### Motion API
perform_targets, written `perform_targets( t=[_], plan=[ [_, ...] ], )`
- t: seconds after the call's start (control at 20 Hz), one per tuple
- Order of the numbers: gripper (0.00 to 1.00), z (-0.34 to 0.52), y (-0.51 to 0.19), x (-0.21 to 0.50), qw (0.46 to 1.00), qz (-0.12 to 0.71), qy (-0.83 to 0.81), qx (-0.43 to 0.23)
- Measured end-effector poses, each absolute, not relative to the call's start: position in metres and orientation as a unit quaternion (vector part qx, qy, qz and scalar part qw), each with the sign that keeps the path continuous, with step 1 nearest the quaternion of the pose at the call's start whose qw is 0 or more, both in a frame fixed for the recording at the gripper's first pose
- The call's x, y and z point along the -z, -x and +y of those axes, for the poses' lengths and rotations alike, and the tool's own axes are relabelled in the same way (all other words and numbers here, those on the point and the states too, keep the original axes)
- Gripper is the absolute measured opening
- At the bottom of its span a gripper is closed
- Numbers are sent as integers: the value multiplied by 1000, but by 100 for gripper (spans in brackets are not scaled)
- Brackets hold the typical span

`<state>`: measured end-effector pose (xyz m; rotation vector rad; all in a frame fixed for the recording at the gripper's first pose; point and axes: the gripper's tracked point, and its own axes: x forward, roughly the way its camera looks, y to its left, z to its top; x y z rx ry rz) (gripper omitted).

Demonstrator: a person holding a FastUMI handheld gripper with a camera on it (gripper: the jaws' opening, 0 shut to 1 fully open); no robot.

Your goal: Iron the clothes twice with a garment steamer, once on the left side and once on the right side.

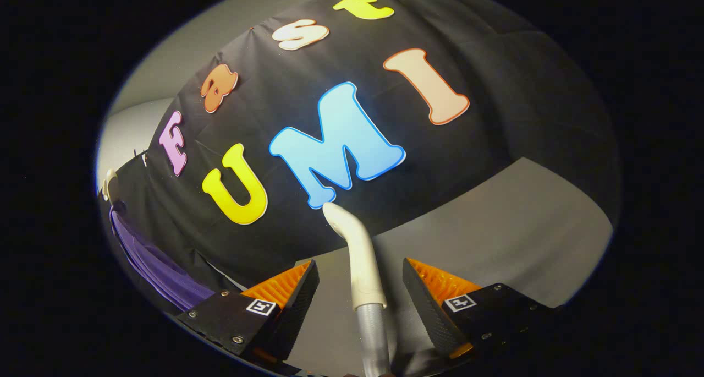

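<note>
Gripper view: claw (360, 289) spread, fingers apart
Steamer nozzle (355, 250): upright between fingers, untouched
Purple garment (159, 272): hanging beyond left finger

A white garment steamer head (352, 250) on a grey ribbed hose rises upright between the gripper (360, 289) fingers, untouched. Purple clothes (159, 267) hang well off to the side.

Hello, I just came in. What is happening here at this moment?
A person's handheld gripper has its fingers open, one on each side of the white steamer handle with its grey hose. Neither finger touches the handle, so nothing is gripped. The purple garment hangs off to the left of the fingers against the booth wall, away from the steamer, so ironing does not seem started.
</note>
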<state>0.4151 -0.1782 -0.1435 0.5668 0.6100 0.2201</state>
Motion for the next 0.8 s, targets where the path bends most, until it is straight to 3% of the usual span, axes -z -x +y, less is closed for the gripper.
perform_targets(
  t=[0.3, 0.65, 0.7, 0.8],
  plan=[
    [95, -159, -431, 178, 834, 370, -386, -135],
    [91, -142, -440, 188, 794, 398, -431, -158],
    [87, -140, -440, 188, 789, 402, -436, -161],
    [70, -137, -436, 192, 779, 416, -440, -160]
  ],
)
